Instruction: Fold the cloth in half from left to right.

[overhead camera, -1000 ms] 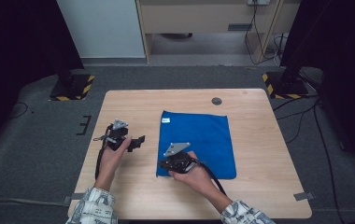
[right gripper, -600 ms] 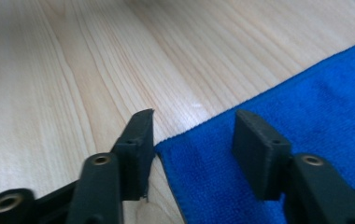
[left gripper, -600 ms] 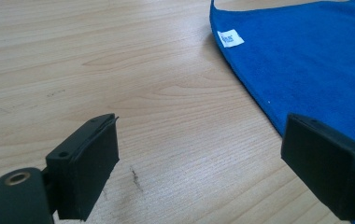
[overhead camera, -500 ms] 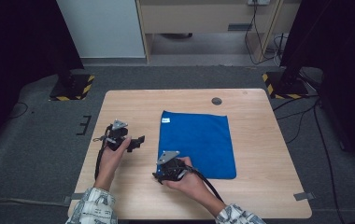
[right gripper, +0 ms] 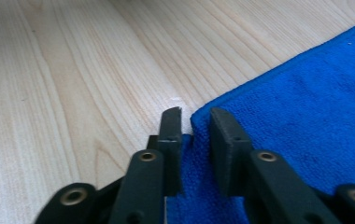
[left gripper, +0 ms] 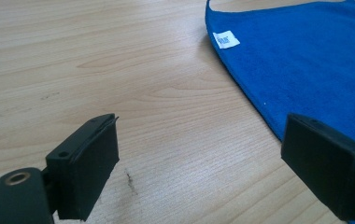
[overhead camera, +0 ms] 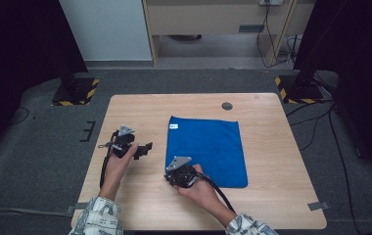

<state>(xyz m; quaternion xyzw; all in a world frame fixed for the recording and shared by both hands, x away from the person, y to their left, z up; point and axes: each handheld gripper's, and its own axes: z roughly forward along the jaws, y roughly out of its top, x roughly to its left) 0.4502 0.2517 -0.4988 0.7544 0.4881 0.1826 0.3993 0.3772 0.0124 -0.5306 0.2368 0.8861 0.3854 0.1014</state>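
**Right tongs closing on the towel corner**

Gripping the near-left corner of the blue towel with the right tongs: jaws having just been closing, now narrowed to a slim gap, with the cloth's corner bunching up between them. Whether pressing the pads fully onto the fabric, impossible to tell. Resting low over the tabletop, with bare pale wood lying to one side of those tongs and towel spreading out ahead and to the other side.

Holding the left tongs wide apart, with nothing between the jaws, just bare wood. Pointing toward the towel's left edge, which is lying just beyond one jaw; white label sitting farther off, near the far-left corner of the cloth.

Seen from the high view: right tongs sitting at the towel's near-left corner, left tongs hovering beside the towel's left edge, apart from it. Lying flat beyond both tongs, the towel; farther off still, a small dark round disc near the tabletop's far edge.
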